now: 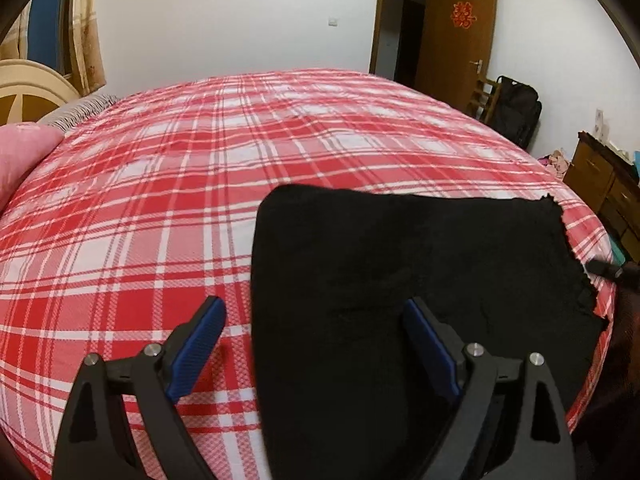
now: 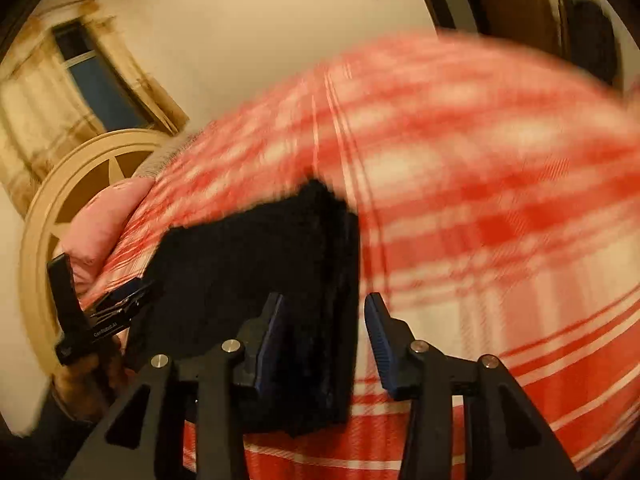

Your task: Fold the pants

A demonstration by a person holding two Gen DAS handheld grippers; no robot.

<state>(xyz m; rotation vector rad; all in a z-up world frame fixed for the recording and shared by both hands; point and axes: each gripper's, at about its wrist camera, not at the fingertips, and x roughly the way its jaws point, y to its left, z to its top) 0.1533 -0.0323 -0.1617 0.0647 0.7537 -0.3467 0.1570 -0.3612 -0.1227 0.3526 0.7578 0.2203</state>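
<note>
Lying folded on one plaid bed (image 1: pixel 160 184), one pair of black pants (image 1: pixel 400 264) is straddled by two wide-open, empty grippers: left gripper (image 1: pixel 314 316), right gripper (image 2: pixel 324 312).

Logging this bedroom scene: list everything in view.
pants: 1, black, folded on the bed's near right part
bed: 1, red and white plaid sheet, fills the middle
pillow: 1, pink, bed's far left
headboard: 1, cream, left
door: 1, brown, open, back right
bag: 1, black, by the door
dresser: 1, brown, far right
left gripper: 1, black with blue pads, open, over the pants' left edge
right gripper: 1, same colours, open, at the pants' right edge
</note>
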